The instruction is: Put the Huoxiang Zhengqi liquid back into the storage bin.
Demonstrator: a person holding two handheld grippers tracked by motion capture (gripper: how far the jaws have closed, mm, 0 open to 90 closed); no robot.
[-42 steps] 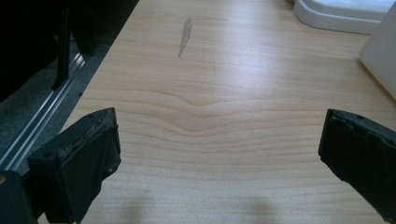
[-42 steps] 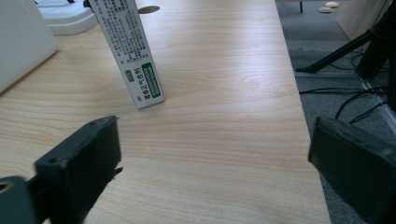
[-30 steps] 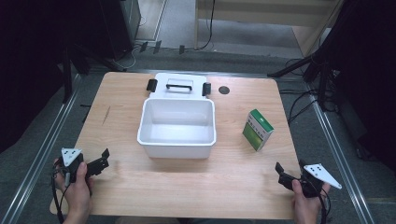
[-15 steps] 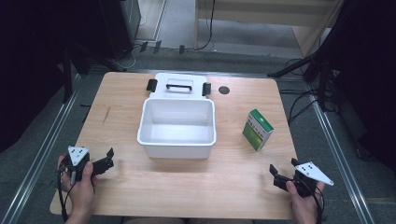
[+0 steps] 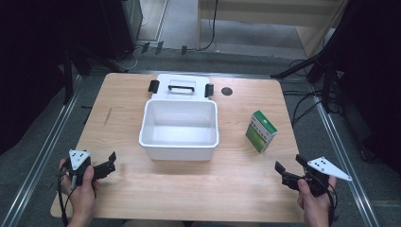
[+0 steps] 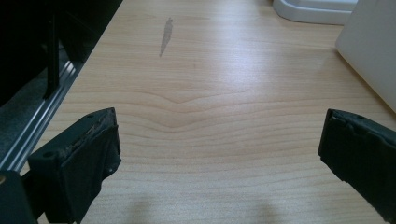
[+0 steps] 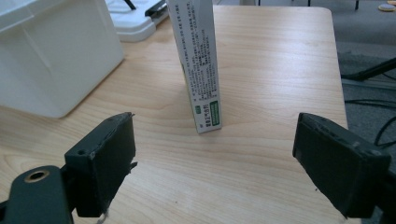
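Green box [image 5: 261, 131] is stood upright on the table [image 5: 189, 189], just right of the open white bin [image 5: 179, 127], so its narrow sides are offered for gripping. The right gripper [image 5: 289, 171] is aimed at it with jaws spread and empty, having just narrowed slightly. The left gripper [image 5: 107, 166] is held spread over bare wood, clear of the work.

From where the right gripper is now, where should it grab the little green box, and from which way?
Best guess: the right gripper should go straight ahead and pinch the green box across its two broad faces, about halfway up. The box stands upright with its thin printed edge toward the open jaws, so it fits between them. The white bin stands apart at its side.
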